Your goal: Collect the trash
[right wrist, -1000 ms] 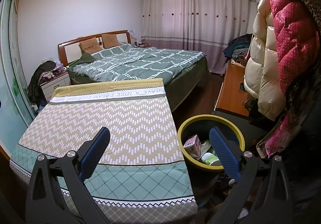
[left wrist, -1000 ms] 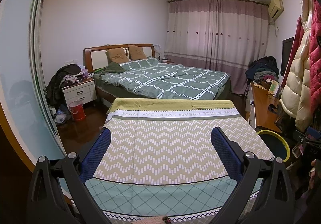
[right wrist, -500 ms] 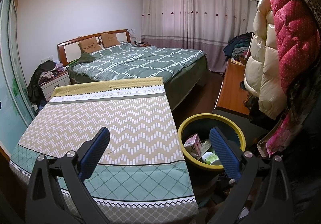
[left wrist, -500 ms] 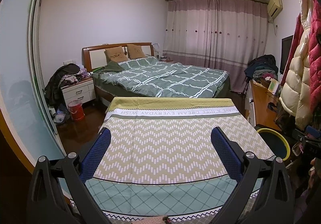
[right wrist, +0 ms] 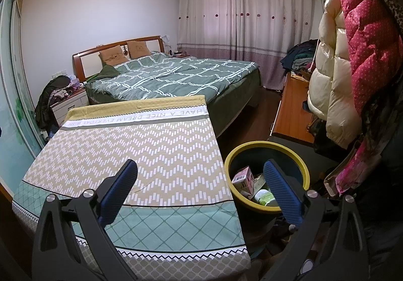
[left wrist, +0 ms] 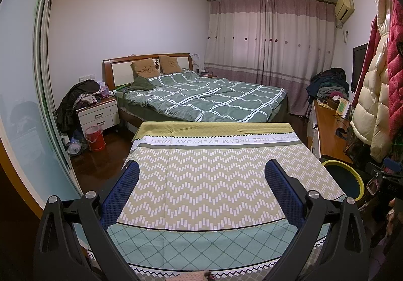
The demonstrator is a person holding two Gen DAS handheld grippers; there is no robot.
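Observation:
A dark bin with a yellow rim stands to the right of a table under a patterned cloth. Inside lie a pink carton, a green-and-white bottle and other trash. My right gripper is open and empty, its right finger in front of the bin, its left over the cloth. My left gripper is open and empty above the cloth. The bin's rim shows at the right of the left wrist view.
A bed with a green quilt lies beyond the table. A nightstand piled with clothes and a red bucket stand at the left. A wooden desk and hanging puffer jackets line the right side.
Both views have shifted slightly; the left gripper's view has tilted up a little. Both grippers stay open and empty.

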